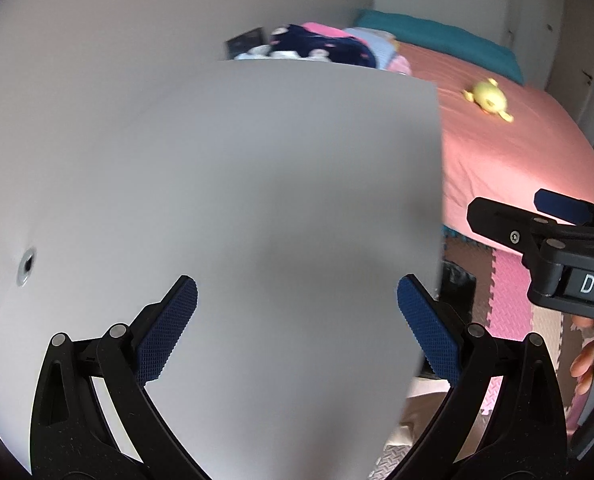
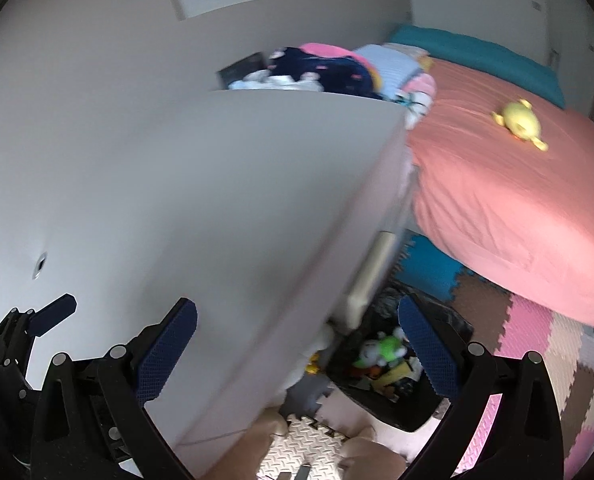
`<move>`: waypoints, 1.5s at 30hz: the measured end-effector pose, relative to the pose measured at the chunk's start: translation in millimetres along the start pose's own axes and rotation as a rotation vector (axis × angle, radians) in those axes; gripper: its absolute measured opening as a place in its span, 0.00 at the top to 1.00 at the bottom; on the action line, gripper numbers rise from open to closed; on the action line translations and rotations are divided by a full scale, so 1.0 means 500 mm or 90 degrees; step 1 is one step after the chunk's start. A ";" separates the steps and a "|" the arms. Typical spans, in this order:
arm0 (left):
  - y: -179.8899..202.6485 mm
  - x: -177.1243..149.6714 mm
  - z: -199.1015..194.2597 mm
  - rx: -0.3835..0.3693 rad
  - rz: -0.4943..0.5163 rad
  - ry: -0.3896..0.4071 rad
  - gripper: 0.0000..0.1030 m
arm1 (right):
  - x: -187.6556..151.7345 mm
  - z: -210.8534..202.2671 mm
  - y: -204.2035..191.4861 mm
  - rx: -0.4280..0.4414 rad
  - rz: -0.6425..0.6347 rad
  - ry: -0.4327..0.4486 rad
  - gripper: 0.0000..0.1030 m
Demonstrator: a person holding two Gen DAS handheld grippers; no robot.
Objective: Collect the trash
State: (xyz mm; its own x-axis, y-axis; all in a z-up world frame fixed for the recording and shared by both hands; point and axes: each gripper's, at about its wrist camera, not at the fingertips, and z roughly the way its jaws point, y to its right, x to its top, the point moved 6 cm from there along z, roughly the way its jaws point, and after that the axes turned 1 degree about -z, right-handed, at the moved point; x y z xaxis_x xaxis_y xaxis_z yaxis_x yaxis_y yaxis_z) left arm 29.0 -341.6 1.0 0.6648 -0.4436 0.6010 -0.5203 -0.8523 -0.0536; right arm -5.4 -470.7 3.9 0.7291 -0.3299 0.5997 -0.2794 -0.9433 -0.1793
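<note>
A black bin (image 2: 393, 376) holding colourful trash, with a green and white piece on top, stands on the floor beside a white desk (image 2: 197, 208). It shows between the fingers of my right gripper (image 2: 297, 348), which is open and empty above it. My left gripper (image 1: 297, 328) is open and empty over the bare white desk top (image 1: 237, 184). Only a dark sliver of the bin (image 1: 457, 284) shows past the desk edge in the left wrist view. My right gripper (image 1: 545, 220) also shows there at the right edge.
A bed with a pink sheet (image 2: 509, 200) stands to the right with a yellow plush toy (image 2: 519, 122) on it. Clothes and bedding (image 2: 337, 68) are piled behind the desk. Foam puzzle mats (image 2: 537, 344) cover the floor. The desk has a cable hole (image 1: 27, 266).
</note>
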 end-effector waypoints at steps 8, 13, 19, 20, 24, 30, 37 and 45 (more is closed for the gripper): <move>-0.194 -0.058 -0.042 0.052 -0.078 0.000 0.06 | -0.019 0.024 -0.190 0.054 -0.067 -0.015 0.03; -0.308 -0.107 -0.070 0.083 -0.126 -0.004 0.06 | -0.048 0.051 -0.288 0.082 -0.097 -0.030 0.03; -0.416 -0.173 -0.082 0.120 -0.156 -0.019 0.06 | -0.089 0.084 -0.380 0.095 -0.125 -0.052 0.03; -0.432 -0.184 -0.083 0.124 -0.162 -0.022 0.06 | -0.097 0.089 -0.396 0.094 -0.128 -0.053 0.03; -0.486 -0.227 -0.084 0.139 -0.182 -0.032 0.06 | -0.120 0.100 -0.443 0.092 -0.142 -0.051 0.03; -0.553 -0.275 -0.072 0.146 -0.227 -0.039 0.06 | -0.163 0.117 -0.519 0.088 -0.173 -0.055 0.03; -0.593 -0.320 -0.074 0.141 -0.258 -0.032 0.06 | -0.182 0.129 -0.557 0.054 -0.197 -0.033 0.03; -0.600 -0.323 -0.074 0.136 -0.260 -0.031 0.06 | -0.179 0.140 -0.562 0.018 -0.210 -0.035 0.02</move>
State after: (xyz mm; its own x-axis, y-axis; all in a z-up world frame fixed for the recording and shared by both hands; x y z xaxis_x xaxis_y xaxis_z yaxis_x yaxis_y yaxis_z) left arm 57.7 -4.1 -50.6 0.8192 -0.0673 0.5695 -0.0912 -0.9957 0.0135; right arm 51.8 -178.6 -53.9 0.8101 -0.0075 0.5862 -0.0056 -1.0000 -0.0050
